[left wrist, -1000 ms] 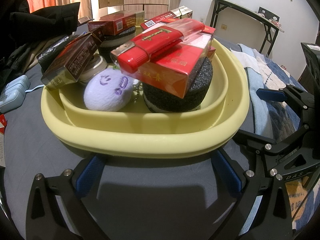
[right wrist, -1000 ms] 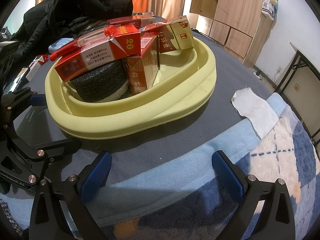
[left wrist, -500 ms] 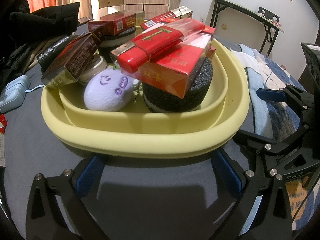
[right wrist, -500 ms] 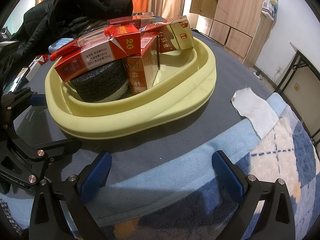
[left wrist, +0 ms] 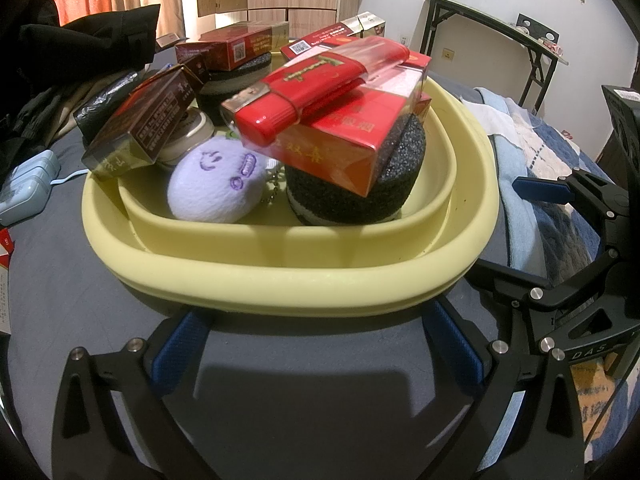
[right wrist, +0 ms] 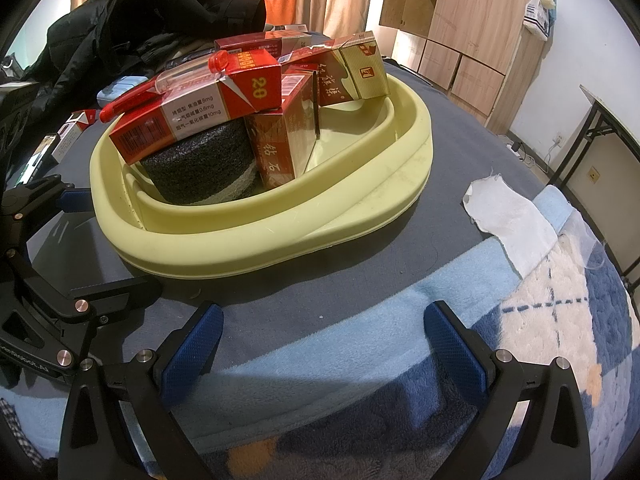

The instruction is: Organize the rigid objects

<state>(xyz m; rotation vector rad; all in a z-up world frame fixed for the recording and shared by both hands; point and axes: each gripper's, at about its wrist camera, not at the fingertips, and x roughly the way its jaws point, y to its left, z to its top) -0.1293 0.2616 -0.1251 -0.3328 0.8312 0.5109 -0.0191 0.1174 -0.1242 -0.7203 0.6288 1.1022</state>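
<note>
Fingers first: our left gripper [left wrist: 316, 344] stands with its blue pads wide apart and nothing between them, low over the grey cover, its tips just short of the yellow basin [left wrist: 304, 280]. Our right gripper [right wrist: 320, 348] is likewise spread and holds nothing, over the edge where grey cover meets a blue fleece blanket [right wrist: 360, 344].

Next outward we list the basin, a pale yellow tub with a smaller yellow tray nested inside it, resting on the grey bed cover [left wrist: 60, 280].

Contents, as we see them from the left wrist:
- black foam cylinder [left wrist: 360, 192], upright, at the near right of the tray;
- red cigarette pack [left wrist: 352, 144] lying tilted on top of the cylinder;
- red lighter [left wrist: 304, 88] lying across that pack;
- pale purple plush toy [left wrist: 216, 184] with a stitched face, just left of the cylinder, a small chain beside it;
- dark brown cigarette pack [left wrist: 144, 120], tilted, over the tray's left rim;
- further red packs [left wrist: 236, 46] stacked at the back on a second dark cylinder.

From the right wrist we add a gold-ended pack [right wrist: 352, 72] leaning at the far side.

Surroundings: white cloth [right wrist: 508, 216] on the blanket to the right, well apart from the basin; black jacket [right wrist: 152, 20] heaped behind.
</note>
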